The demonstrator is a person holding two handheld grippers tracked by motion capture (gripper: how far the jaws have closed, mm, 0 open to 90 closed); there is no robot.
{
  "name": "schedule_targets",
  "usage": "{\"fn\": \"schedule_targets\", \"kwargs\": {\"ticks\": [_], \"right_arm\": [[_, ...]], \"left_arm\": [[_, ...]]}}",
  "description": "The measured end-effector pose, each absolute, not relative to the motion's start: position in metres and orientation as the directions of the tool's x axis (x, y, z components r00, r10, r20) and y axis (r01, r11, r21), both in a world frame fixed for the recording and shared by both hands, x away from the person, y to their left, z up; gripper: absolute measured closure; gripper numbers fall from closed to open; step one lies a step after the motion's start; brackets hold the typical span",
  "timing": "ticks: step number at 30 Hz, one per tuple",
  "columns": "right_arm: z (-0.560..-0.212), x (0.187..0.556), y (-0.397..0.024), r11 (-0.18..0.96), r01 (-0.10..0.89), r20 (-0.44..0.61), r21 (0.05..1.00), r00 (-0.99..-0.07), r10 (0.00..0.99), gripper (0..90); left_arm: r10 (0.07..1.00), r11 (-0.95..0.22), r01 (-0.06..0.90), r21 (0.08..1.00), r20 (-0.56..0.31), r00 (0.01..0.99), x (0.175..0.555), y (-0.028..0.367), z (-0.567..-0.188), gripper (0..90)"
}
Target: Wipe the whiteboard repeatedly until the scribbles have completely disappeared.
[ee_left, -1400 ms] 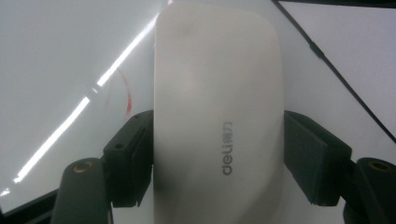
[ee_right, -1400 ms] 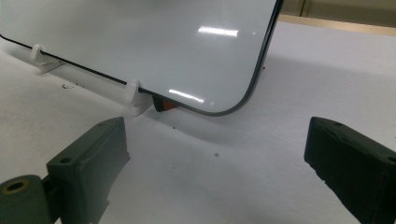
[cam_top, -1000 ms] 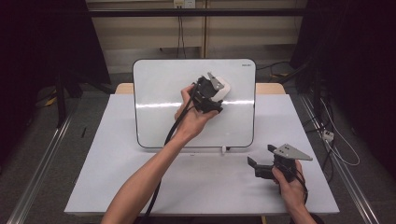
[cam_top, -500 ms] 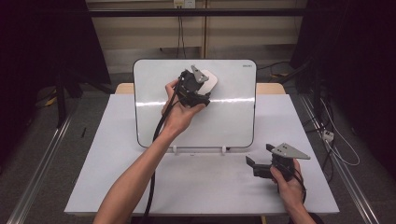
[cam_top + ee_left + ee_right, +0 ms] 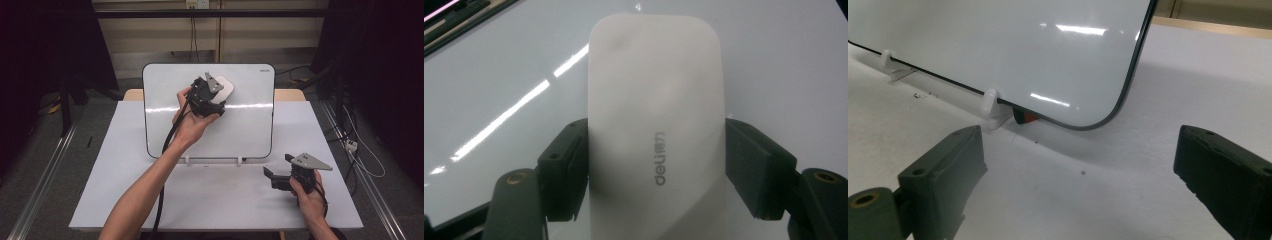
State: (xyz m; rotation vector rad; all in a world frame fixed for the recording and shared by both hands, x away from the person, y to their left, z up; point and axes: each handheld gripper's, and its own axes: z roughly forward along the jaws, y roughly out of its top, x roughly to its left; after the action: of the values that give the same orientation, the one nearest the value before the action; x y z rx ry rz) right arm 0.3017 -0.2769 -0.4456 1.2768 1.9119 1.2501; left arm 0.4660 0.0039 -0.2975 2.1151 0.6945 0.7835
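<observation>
Surface: white table top, dark room around it, grey floor at both sides.
Whiteboard: whiteboard stands propped near the table's far edge on 2 small white feet, tilted back; glossy face with a bright light streak across it; black rim.
Eraser: white eraser — rounded oblong, grey "deli" print on its back — lies flat against the whiteboard's upper middle, seen at in the high view.
Left gripper: left gripper raised to the board, jaws clamped on the eraser's 2 long sides; pads press both edges in the left gripper view.
Right gripper: right gripper rests low on the table at front right, well apart from the eraser; jaws spread wide with nothing between — bare table and the board's lower corner show through the gap in the right gripper view.
Under board: small orange-red bit just behind the near foot, too small to tell what.
</observation>
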Motion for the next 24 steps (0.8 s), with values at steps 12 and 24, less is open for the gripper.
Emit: {"fn": "schedule_targets", "kwargs": {"ticks": [12, 24], "right_arm": [[-0.445, 0.302, -0.276, 0.130, 0.427, 0.069, 0.895, -0.420, 0.905, 5.9], [-0.445, 0.301, -0.276, 0.138, 0.425, 0.063, 0.895, -0.426, 0.903, 5.8]], "left_arm": [[0.691, -0.502, 0.193, 0.843, 0.256, 0.676, 0.451, 0.026, -0.291, 31.3], [0.733, -0.440, 0.230, 0.868, 0.200, 0.649, 0.439, 0.065, -0.301, 31.2]]}}
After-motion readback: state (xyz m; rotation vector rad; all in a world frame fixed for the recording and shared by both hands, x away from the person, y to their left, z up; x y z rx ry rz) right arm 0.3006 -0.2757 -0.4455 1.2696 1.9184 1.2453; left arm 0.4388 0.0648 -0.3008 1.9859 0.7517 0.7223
